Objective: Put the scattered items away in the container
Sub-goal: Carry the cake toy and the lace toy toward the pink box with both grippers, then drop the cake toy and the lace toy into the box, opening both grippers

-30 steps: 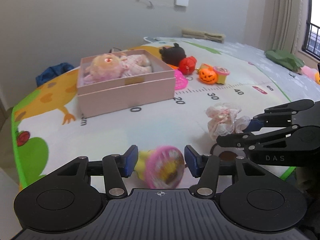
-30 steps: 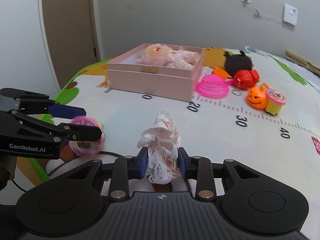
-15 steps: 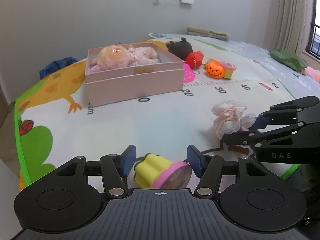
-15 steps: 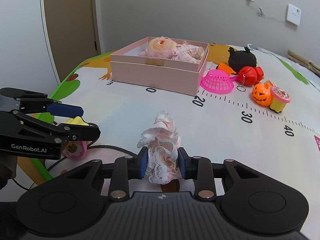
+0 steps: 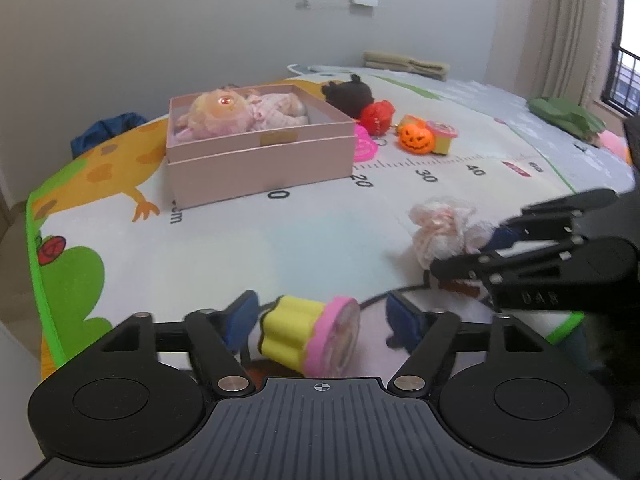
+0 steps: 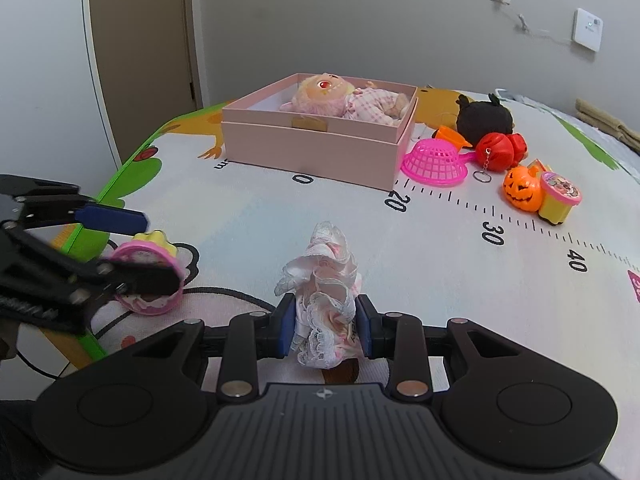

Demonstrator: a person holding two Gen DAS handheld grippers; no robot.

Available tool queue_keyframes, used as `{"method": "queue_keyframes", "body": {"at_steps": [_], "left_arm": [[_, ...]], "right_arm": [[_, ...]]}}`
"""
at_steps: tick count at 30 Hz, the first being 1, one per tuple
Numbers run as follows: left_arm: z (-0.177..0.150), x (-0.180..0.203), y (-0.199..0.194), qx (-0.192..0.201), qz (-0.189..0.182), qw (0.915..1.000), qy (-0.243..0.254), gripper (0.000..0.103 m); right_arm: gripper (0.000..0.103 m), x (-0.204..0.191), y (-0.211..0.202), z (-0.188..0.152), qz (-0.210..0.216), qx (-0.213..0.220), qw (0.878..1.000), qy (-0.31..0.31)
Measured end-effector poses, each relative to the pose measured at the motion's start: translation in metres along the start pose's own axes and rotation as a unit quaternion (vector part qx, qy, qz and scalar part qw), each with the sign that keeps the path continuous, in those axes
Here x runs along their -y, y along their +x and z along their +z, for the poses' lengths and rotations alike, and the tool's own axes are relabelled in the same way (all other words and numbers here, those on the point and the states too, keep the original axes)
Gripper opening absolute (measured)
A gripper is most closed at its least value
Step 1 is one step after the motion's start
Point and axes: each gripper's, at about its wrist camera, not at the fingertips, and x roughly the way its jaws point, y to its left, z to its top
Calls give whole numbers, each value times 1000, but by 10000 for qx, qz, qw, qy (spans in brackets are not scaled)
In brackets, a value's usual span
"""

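Right gripper [image 6: 323,330] clenched on frilly cloth [image 6: 324,280]; left gripper [image 5: 318,322] released around yellow-pink tub [image 5: 310,334], pads not touching. Ahead: pink box [image 5: 256,160] holding only doll [image 5: 240,114]; beyond right, pumpkin [image 5: 416,140] and others unsorted.

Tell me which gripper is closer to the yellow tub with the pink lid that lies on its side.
Left. The left gripper straddles the yellow tub, fingers open on either side of it. The right gripper is off to the tub's right, shut on the lace scrunchie.
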Motion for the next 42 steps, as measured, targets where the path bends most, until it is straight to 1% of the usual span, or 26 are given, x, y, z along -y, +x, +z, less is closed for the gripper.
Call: {"method": "queue_keyframes", "body": {"at_steps": [2,5,7,8,9,10,13,17,20,22,24,28,31,34,37,40,42], "left_arm": [[-4,0,-3,-39,28,10000,45,82],[-7,-4,4,-158,121,9998,-60,81],[-8,-6,8,-210,125,9996,-141,71],[-8,-6,10,-227,129,9995,-171,68],[-7,-7,12,-237,135,9995,-183,61],[-7,-7,13,-241,112,9995,-192,59],[-5,-7,13,-206,144,9996,-143,56],[-1,-8,11,-170,117,9997,-89,55],[8,-11,10,-84,89,9999,-98,55],[19,-16,9,31,69,9999,-100,55],[35,-21,10,204,142,9997,-44,55],[78,-35,16,672,327,9972,97,55],[110,-49,31,874,471,9950,71,55],[134,-64,52,903,494,9946,-88,55],[151,-79,73,865,549,9946,-186,56],[160,-90,92,723,626,9951,-239,56],[161,-96,101,621,628,9957,-265,58]], "right_arm": [[31,0,0,0,15,-2,10000,16],[31,-1,1,-1,61,-17,10000,8],[31,-2,1,-1,77,-27,10000,-23],[31,-2,1,-2,83,-31,10000,-28],[31,-2,1,-2,79,-31,10000,-26],[31,-2,0,-2,69,-26,10000,-20],[31,0,0,-2,57,2,10000,3],[30,0,1,0,127,-3,9999,25],[29,3,2,8,259,-6,9996,103],[29,7,3,19,358,39,9992,173],[29,10,5,34,378,160,9990,186],[29,14,11,74,191,628,9978,-54],[29,16,25,104,60,865,9960,-218],[29,23,49,132,16,955,9951,-274],[29,32,75,154,32,933,9955,-189],[29,40,98,167,170,800,9966,-110],[34,42,109,168,248,714,9971,-86]]}}
